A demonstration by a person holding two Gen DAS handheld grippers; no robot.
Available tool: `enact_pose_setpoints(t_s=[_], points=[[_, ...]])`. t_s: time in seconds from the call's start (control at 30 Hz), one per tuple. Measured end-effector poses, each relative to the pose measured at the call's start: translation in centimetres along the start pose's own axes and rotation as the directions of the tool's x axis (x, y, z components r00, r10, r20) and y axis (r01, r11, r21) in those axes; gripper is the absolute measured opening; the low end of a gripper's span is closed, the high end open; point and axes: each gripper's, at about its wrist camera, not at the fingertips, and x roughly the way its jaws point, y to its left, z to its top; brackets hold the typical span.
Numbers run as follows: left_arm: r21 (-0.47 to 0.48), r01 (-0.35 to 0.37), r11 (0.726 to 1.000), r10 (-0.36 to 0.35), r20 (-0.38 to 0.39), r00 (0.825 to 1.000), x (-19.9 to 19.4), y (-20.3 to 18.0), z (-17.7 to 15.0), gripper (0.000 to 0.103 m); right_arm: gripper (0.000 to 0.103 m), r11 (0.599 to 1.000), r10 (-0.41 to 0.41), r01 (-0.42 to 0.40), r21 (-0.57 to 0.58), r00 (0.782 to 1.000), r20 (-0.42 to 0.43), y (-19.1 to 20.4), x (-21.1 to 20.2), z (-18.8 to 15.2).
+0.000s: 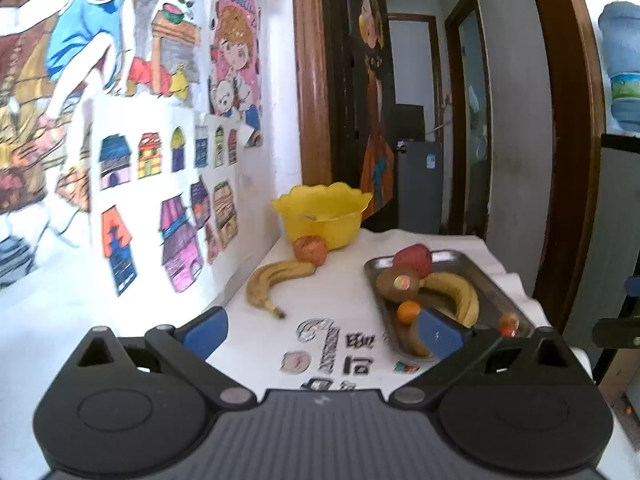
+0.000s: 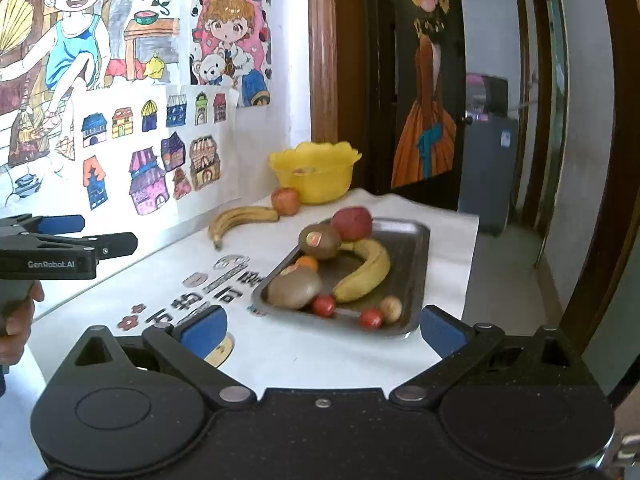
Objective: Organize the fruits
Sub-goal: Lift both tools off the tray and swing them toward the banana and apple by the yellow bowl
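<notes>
A metal tray point(image 2: 416, 240) point(image 1: 480, 276) on the white table holds a red apple point(image 2: 352, 222), two kiwis point(image 2: 320, 240), a banana point(image 2: 366, 270), a small orange point(image 2: 308, 263) and several small red and tan fruits point(image 2: 324, 305). A yellow bowl point(image 2: 316, 172) point(image 1: 324, 212) stands at the back by the wall. A loose banana point(image 2: 240, 218) point(image 1: 272, 280) and an apple point(image 2: 286, 200) point(image 1: 310, 250) lie in front of it. My left gripper point(image 1: 322, 332) is open and empty above the table, short of the tray; it also shows in the right wrist view point(image 2: 80, 232). My right gripper point(image 2: 322, 330) is open and empty just before the tray's near edge.
The table point(image 2: 360, 360) is covered in white paper with printed characters and stickers. Children's drawings cover the wall point(image 2: 152, 128) on the left. A dark door point(image 2: 420, 80) and a corridor lie behind the table. A water bottle point(image 1: 620, 68) stands at the far right.
</notes>
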Motion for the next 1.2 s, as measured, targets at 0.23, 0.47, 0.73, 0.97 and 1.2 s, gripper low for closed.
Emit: enact_pose_setpoints(t_s=[0.23, 0.47, 0.73, 0.97, 1.2], points=[[-0.025, -0.028, 0.999, 0.026, -0.059, 0.998, 3.3, 1.7, -0.8, 0.103, 0.102, 0.998, -0.033, 0.035, 0.055, 0.999, -0.040, -0.5, 4.2, -1.0], [-0.034, -0.093, 0.995, 0.087, -0.135, 0.987, 11.2, 3.0, -0.5, 0.103, 0.102, 0.979, 0.113, -0.095, 0.181, 0.989, -0.093, -3.4, 10.4, 0.0], [-0.077, -0.098, 0.992, 0.077, -0.240, 0.968, 14.5, 3.4, 3.7, 0.103, 0.102, 0.958, 0.181, -0.126, 0.256, 0.962, -0.204, -4.4, 10.9, 6.5], [-0.074, -0.084, 0.994, 0.051, -0.372, 0.927, 14.9, 3.4, 9.8, 0.103, 0.102, 0.960, 0.182, -0.117, 0.255, 0.951, -0.250, -4.7, 9.4, 16.2], [-0.052, -0.107, 0.993, 0.076, -0.413, 0.908, 19.3, 5.1, 11.8, 0.103, 0.102, 0.966, 0.203, -0.174, 0.193, 0.968, -0.146, -3.8, 16.6, 23.5]])
